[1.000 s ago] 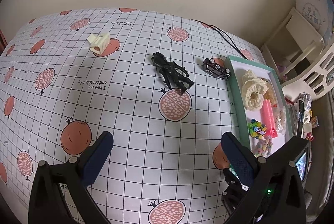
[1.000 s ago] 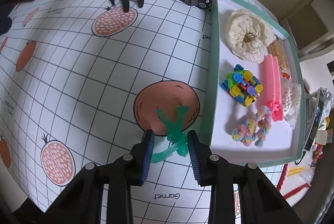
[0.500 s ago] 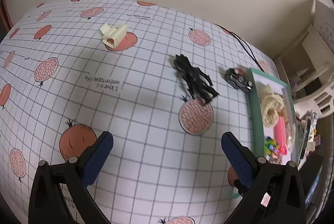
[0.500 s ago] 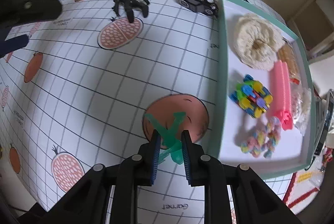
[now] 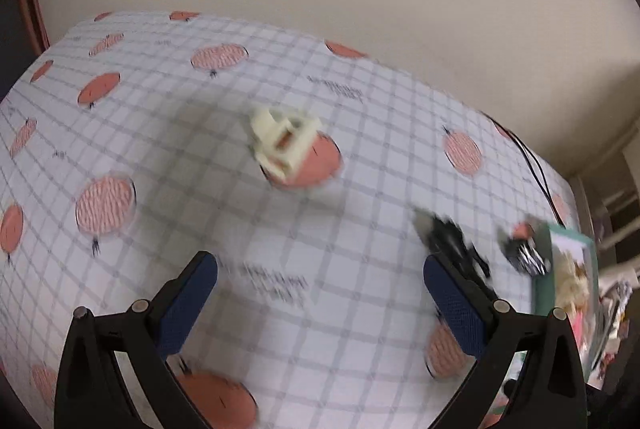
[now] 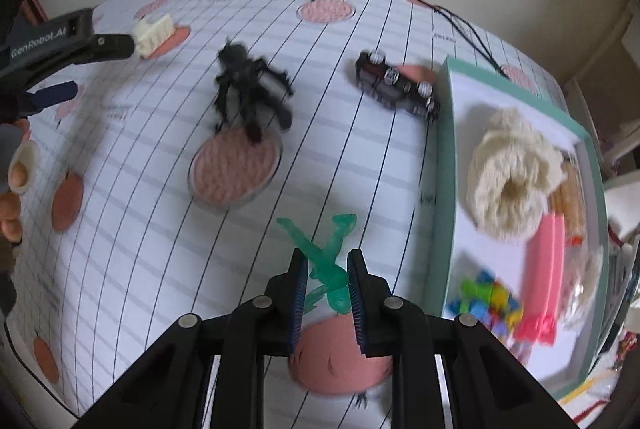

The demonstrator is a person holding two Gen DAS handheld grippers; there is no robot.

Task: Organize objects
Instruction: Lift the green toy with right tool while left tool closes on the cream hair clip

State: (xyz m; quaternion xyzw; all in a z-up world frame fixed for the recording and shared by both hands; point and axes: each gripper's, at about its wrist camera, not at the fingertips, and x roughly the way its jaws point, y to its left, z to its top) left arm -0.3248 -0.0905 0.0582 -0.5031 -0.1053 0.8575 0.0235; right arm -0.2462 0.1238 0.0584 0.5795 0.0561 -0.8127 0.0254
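Green figure [image 6: 330, 261] now lifted off the cloth [image 6: 360, 157], pinched in the right gripper [image 6: 327, 295], jaws closed tight on its body. Left gripper [image 5: 320, 303] has swung toward the cream clip [image 5: 284, 141], which sits straight ahead, well apart; jaws wide, nothing held. Black spider [image 6: 248, 85] ahead-left of the right gripper, toy car [image 6: 396, 85] ahead-right, tray [image 6: 446, 189] just right. Both views blurred.
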